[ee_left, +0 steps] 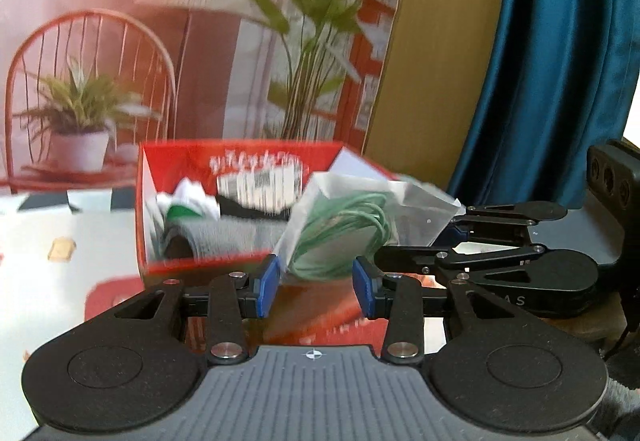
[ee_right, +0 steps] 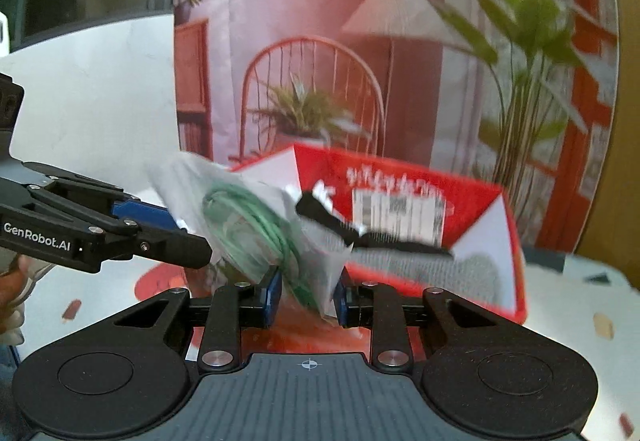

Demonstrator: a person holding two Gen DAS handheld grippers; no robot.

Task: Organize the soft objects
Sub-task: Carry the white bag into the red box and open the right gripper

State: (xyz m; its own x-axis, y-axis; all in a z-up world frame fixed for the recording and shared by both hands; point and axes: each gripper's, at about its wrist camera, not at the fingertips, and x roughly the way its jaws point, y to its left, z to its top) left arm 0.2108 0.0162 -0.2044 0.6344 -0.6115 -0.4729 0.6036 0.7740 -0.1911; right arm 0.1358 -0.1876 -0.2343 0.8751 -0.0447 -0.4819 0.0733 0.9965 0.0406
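Observation:
A clear plastic bag with a coil of green cord inside hangs in the air between both grippers. My left gripper is shut on its lower part, blue pads against the plastic. From the right, my right gripper pinches the bag's corner. In the right wrist view the bag sits between my right gripper's pads, and my left gripper clamps it from the left. Behind stands an open red box holding a grey knitted cloth and black and white soft items.
A red flat card lies on the white patterned tablecloth under the grippers. A printed backdrop with a chair and plants stands behind the box. A blue curtain hangs at the right. A person's hand shows at the left edge.

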